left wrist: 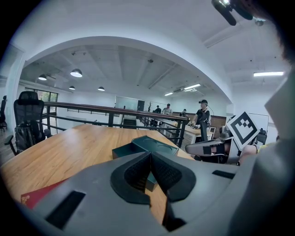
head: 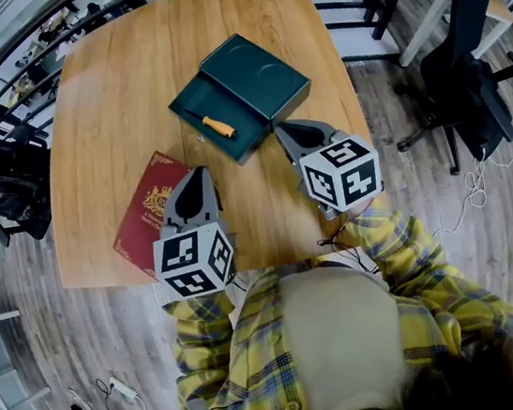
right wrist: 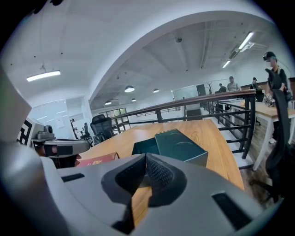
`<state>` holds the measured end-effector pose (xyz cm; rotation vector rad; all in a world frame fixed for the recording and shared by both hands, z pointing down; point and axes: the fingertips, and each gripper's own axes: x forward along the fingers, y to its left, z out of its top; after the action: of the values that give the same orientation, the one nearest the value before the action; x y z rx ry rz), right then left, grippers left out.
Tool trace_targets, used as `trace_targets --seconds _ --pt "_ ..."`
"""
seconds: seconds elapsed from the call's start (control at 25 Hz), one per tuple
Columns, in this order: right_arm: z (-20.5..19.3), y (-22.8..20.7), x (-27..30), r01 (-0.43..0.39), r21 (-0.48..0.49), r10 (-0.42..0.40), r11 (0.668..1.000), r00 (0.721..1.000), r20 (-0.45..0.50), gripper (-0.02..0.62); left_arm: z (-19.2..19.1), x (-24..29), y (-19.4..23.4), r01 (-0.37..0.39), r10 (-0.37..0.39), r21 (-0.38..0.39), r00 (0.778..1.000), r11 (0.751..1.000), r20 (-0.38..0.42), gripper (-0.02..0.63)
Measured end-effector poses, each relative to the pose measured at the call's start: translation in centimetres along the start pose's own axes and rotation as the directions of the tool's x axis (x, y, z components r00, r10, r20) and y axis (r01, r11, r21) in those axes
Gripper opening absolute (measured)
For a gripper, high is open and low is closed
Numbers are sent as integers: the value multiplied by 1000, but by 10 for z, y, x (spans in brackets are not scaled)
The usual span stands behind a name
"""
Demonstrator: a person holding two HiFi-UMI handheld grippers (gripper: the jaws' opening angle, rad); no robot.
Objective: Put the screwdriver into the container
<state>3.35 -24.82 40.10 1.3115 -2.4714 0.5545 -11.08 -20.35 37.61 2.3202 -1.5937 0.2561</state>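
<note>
The screwdriver (head: 217,125) lies in the open tray of the container (head: 263,80), mid-worktop (head: 118,96); placement looks complete. Draw both grippers back toward the near edge without nudging the container. Left gripper (head: 196,173): jaws clenched together, holding nothing. Right gripper (head: 286,132): jaws likewise closed and empty, just beside the container's near corner.

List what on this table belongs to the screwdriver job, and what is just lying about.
Belongs to the job:
- orange-handled screwdriver, lying in the container's open tray
- dark green rectangular container, its lid beside it

Just lying about:
- red booklet with a gold crest
</note>
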Motion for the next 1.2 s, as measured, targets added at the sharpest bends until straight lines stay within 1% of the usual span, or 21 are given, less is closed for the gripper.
trace_targets --seconds 0.24,0.48,1.2 --pt "-1 0 -5 14 -4 -14 1000 1000 12 66 -4 -2 -2 -3 3 -9 1000 1000 -2 9" --pt "-5 -1 -8 30 -14 -30 999 1000 3 64 -5 -5 -1 -5 5 -21 1000 1000 0 9" --pt "-3 3 -10 30 -20 -30 999 1000 8 64 -5 -7 4 -15 15 -30 1000 999 5 9"
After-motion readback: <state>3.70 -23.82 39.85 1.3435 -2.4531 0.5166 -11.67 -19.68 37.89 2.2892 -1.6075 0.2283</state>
